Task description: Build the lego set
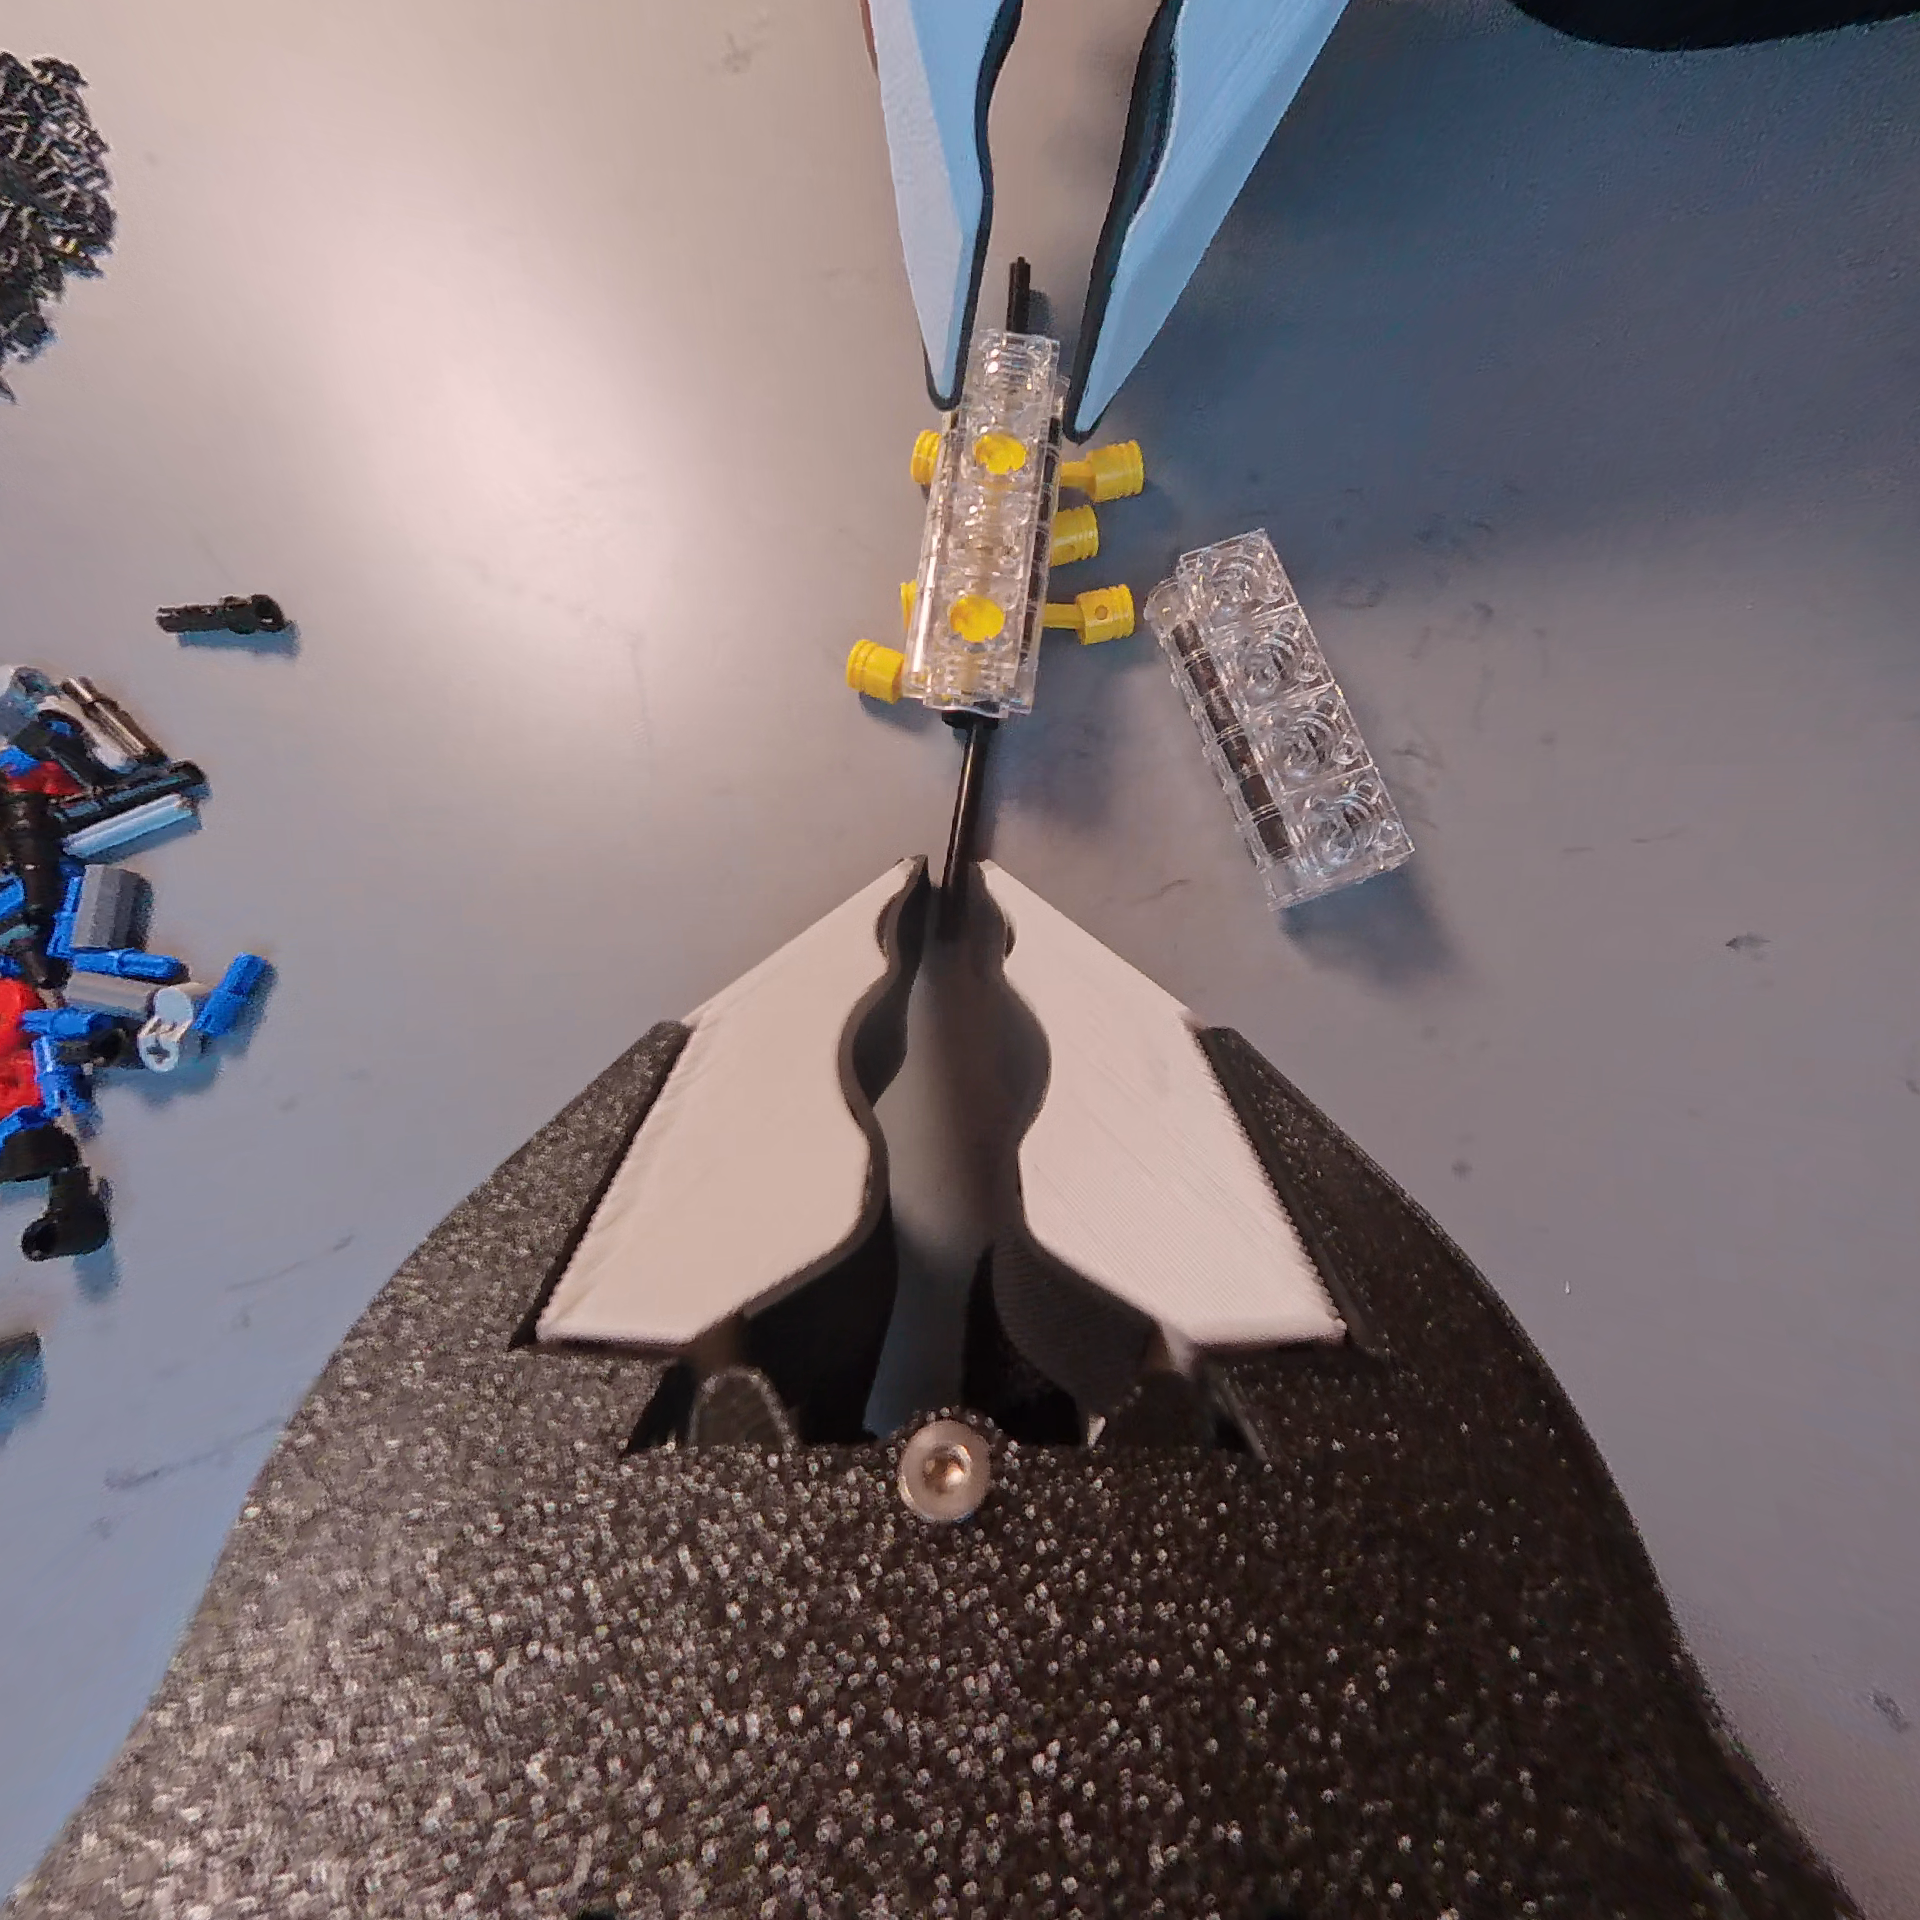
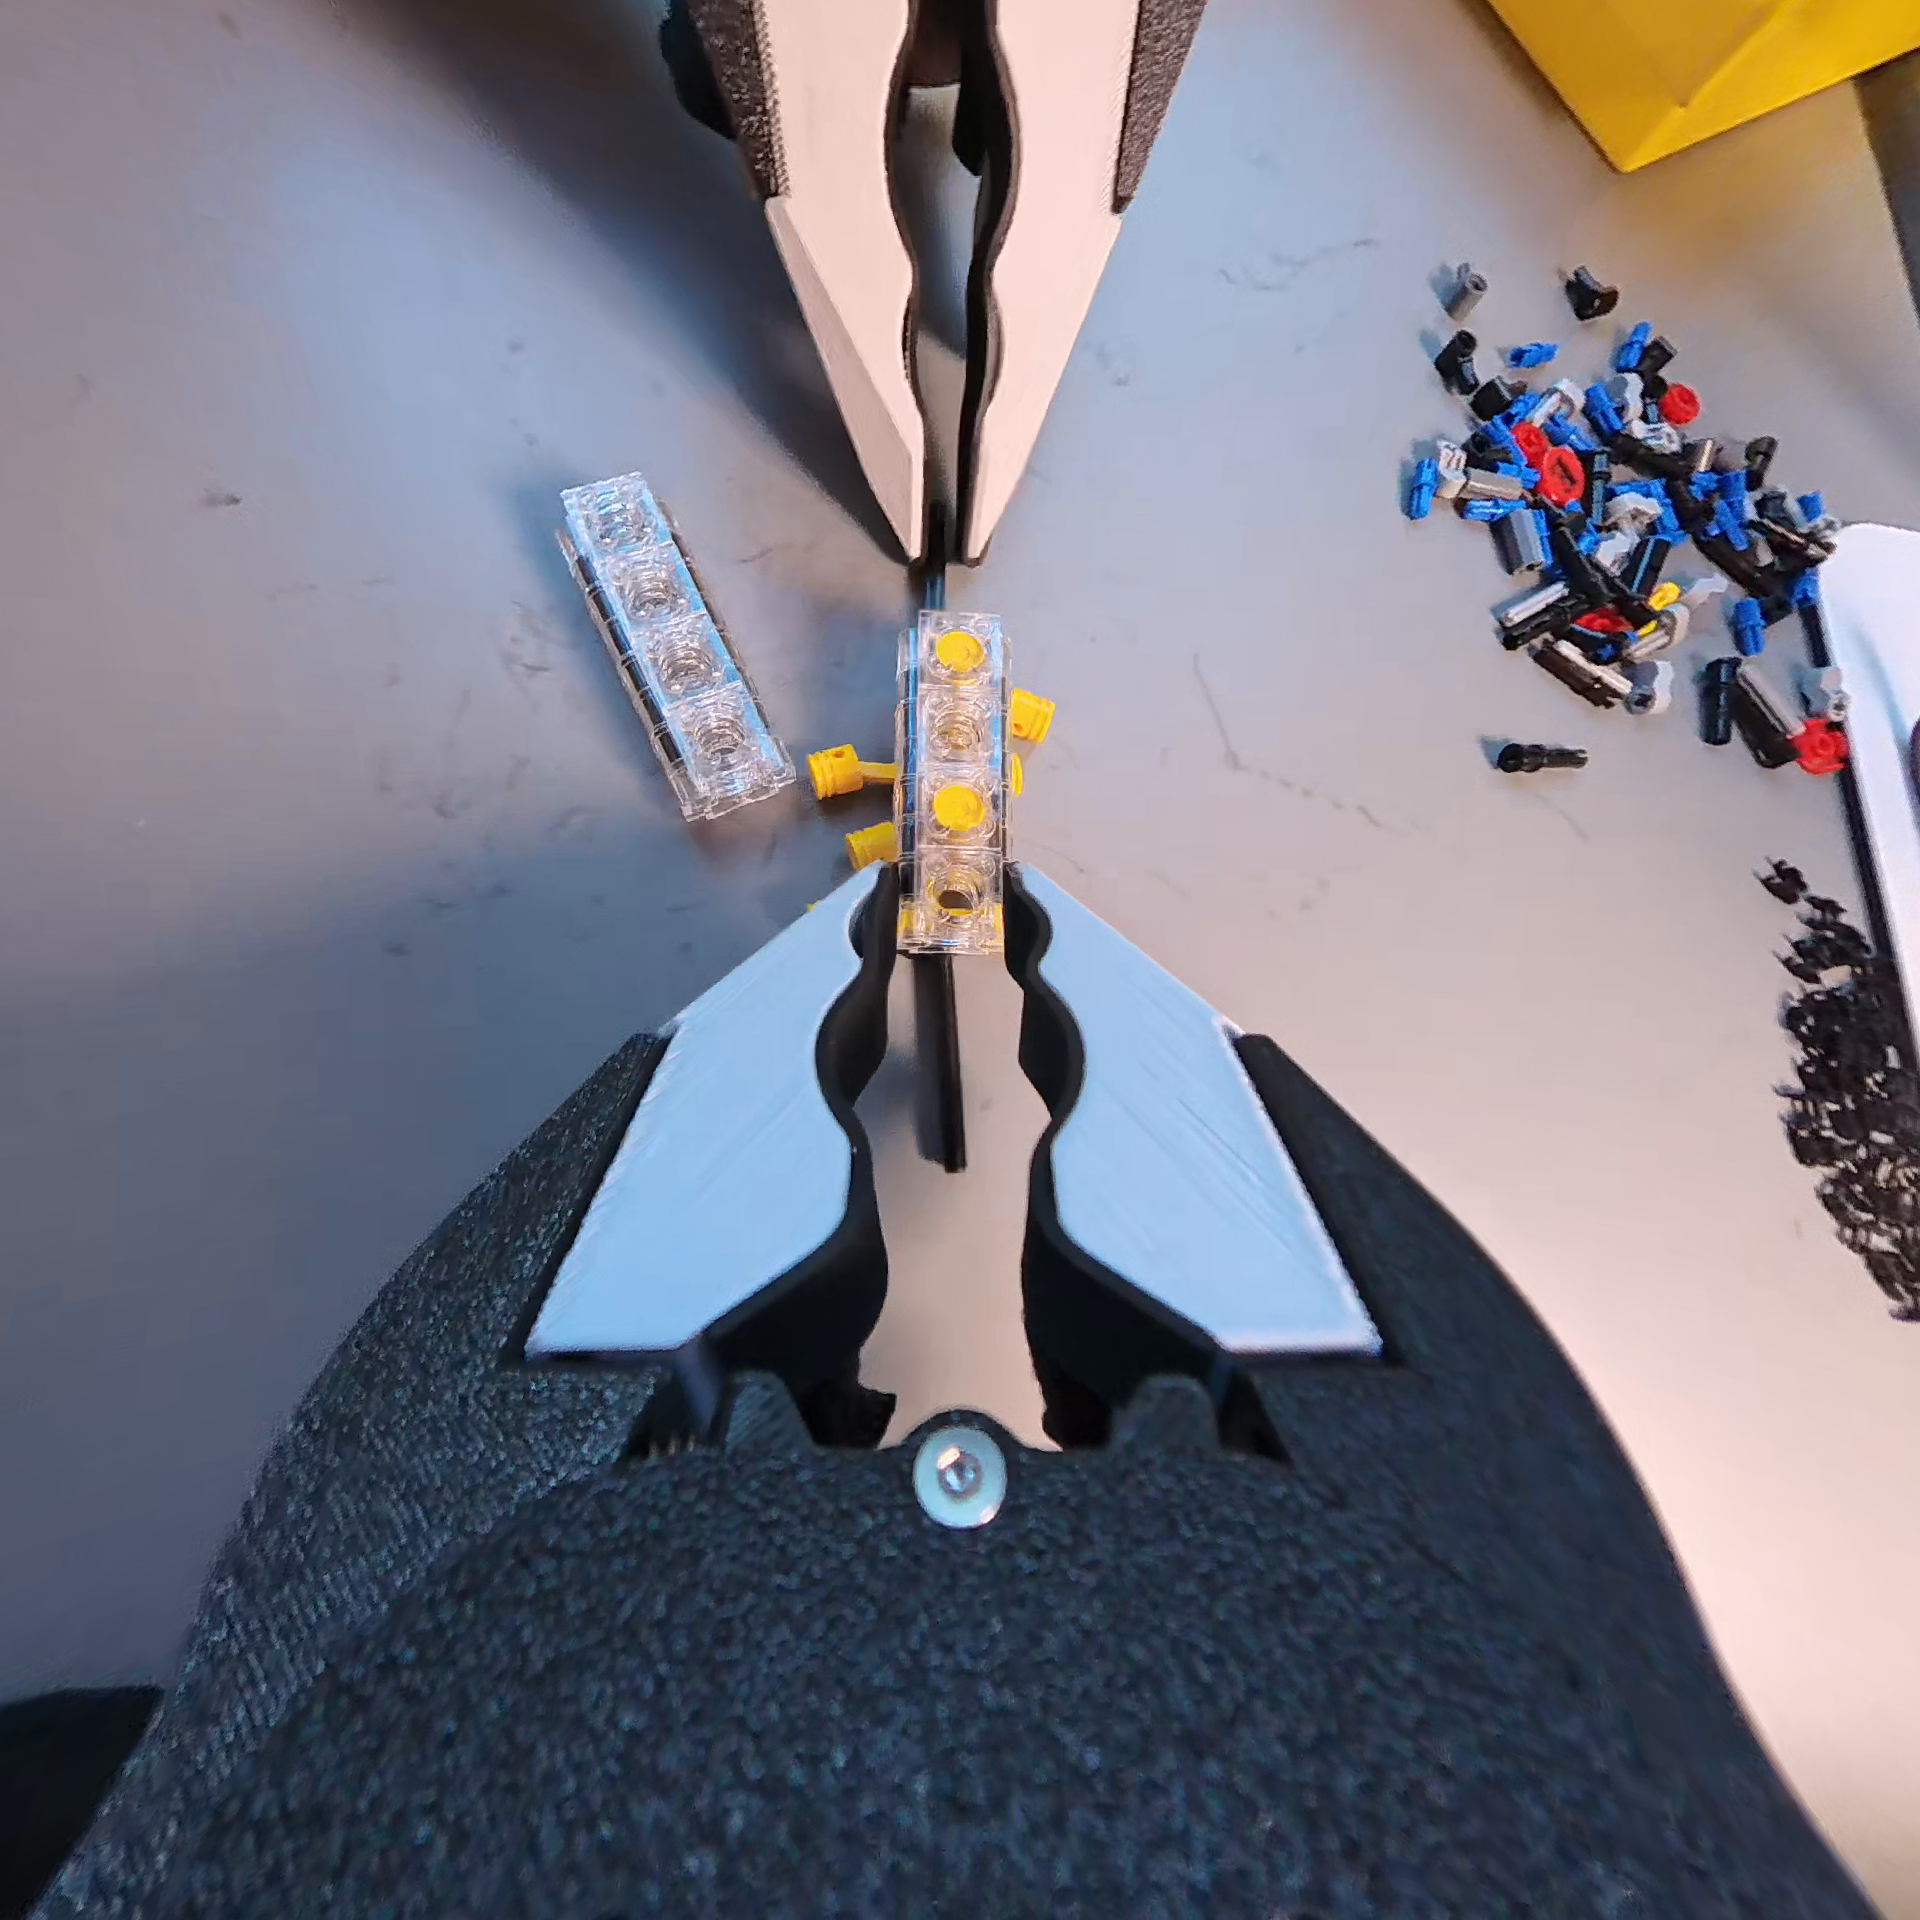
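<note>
On the grey bench [image 1: 416, 416], the left hand-held gripper [image 1: 954, 878] pinches the thin black axle [image 1: 961, 800] through the clear studded block with yellow pistons [image 1: 982, 540], which the right hand-held gripper [image 2: 951, 888] grips at its other end.

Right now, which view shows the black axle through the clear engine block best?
The left wrist view: the black axle runs bare from the clear engine block into the left tool, and its far tip shows too. The right wrist view shows only a short stub at the left tool and a blurred end between the right tool's fingers.
</note>
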`<move>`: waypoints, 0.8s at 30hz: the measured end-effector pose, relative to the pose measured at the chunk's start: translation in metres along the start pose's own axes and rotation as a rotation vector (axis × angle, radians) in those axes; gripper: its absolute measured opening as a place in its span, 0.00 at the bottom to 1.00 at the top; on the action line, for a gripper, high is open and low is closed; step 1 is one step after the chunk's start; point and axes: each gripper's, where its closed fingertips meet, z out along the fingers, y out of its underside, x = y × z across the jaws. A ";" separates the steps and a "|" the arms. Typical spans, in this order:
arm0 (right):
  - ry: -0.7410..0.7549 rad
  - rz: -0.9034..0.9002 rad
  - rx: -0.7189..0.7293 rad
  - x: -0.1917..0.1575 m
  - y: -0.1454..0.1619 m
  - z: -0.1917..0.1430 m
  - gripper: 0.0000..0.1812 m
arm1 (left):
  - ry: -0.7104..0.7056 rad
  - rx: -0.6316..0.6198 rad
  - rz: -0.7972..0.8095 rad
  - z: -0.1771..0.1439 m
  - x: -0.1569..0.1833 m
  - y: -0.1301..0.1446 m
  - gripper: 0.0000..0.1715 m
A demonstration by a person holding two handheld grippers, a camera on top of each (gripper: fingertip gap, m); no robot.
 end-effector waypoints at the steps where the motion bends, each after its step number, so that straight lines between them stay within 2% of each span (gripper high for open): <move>1: -0.017 -0.010 -0.010 0.000 0.000 0.000 0.10 | -0.005 0.002 -0.004 -0.001 -0.002 0.001 0.04; 5: -0.031 -0.056 -0.029 0.001 -0.002 0.002 0.10 | -0.012 0.002 -0.012 -0.001 -0.003 0.001 0.04; 7: -0.025 -0.052 -0.016 0.001 -0.003 0.003 0.10 | -0.014 -0.002 -0.009 -0.003 -0.004 0.002 0.09; 11: -0.014 -0.047 0.003 0.001 -0.003 0.003 0.10 | 0.055 0.098 -0.046 -0.009 0.005 -0.014 0.15; 14: -0.009 -0.055 0.013 0.000 -0.004 0.004 0.10 | 0.049 0.163 -0.051 -0.006 0.005 -0.031 0.18; 16: -0.005 -0.062 0.011 0.000 -0.005 0.006 0.11 | 0.056 0.150 -0.036 0.004 0.008 -0.036 0.19; 19: 0.004 -0.074 0.007 -0.002 -0.005 0.005 0.11 | 0.036 0.091 -0.016 0.017 0.008 -0.032 0.14; 24: 0.020 -0.070 0.029 -0.004 -0.005 0.003 0.12 | 0.028 0.092 -0.001 0.021 0.009 -0.031 0.14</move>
